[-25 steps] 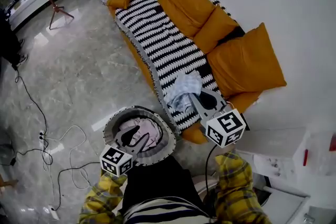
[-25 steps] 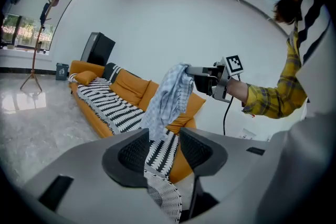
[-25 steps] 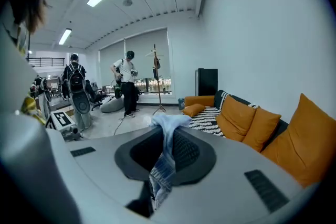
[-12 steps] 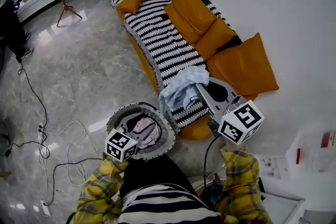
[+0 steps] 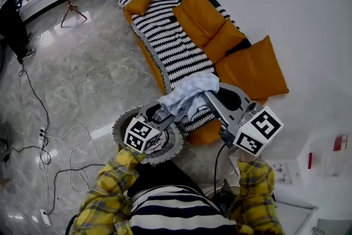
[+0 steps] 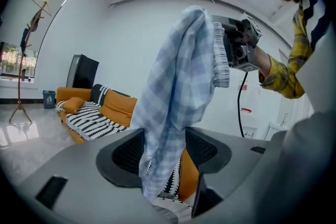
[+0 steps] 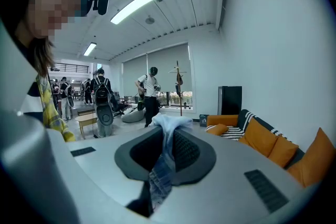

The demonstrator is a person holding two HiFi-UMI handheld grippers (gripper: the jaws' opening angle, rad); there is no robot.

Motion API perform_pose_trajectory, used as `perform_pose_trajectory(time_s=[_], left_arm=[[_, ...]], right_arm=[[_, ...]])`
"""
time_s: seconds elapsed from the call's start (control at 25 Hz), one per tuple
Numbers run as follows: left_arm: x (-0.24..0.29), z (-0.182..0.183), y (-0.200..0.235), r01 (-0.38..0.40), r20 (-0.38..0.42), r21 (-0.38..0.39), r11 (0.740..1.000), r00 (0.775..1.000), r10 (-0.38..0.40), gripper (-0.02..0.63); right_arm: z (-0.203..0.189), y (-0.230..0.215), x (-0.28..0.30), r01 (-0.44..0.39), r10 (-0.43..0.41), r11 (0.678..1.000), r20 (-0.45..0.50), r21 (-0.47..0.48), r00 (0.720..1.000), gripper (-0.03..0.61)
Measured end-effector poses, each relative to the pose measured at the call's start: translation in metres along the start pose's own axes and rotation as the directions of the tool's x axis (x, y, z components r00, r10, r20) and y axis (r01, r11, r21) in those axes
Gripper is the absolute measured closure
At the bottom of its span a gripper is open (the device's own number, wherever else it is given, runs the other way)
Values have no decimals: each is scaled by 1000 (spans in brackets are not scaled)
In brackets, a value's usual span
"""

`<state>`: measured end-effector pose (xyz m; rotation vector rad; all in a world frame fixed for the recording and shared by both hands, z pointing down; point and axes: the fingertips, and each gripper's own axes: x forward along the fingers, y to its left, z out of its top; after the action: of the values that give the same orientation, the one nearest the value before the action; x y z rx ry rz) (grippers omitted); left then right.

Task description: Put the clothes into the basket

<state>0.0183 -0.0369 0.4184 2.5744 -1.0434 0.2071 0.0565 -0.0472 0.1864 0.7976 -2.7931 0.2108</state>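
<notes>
Pale-blue shirt [image 5: 184, 95] in right claw [image 7: 164, 139]

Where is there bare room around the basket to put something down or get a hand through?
Free: the marble floor between the basket and the coat stand, and the striped throw beyond the shirt. Crowded: the basket, holding clothes, the gap between it and the sofa, and the cables left of it.

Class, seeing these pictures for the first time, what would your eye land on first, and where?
A pale blue checked garment dangles from the shut right gripper over the near end of the orange sofa. The sofa's black-and-white striped throw stands out against the white wall, and the basket sits on the floor beside it.
</notes>
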Motion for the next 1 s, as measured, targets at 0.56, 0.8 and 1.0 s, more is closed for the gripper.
perform_pose_trajectory(time_s=[0.56,0.8,1.0], left_arm=[[8,39,3,-60,75,13,998,995,59,578],[-37,75,12,-109,193,-15,994,975,110,581],[-83,118,7,-150,295,-4,989,945,144,581]], right_arm=[[1,10,-14,-30,29,999,35,26,999,526],[-5,10,-11,-62,60,997,48,40,997,526],[-21,16,-3,-100,98,993,37,68,995,526]])
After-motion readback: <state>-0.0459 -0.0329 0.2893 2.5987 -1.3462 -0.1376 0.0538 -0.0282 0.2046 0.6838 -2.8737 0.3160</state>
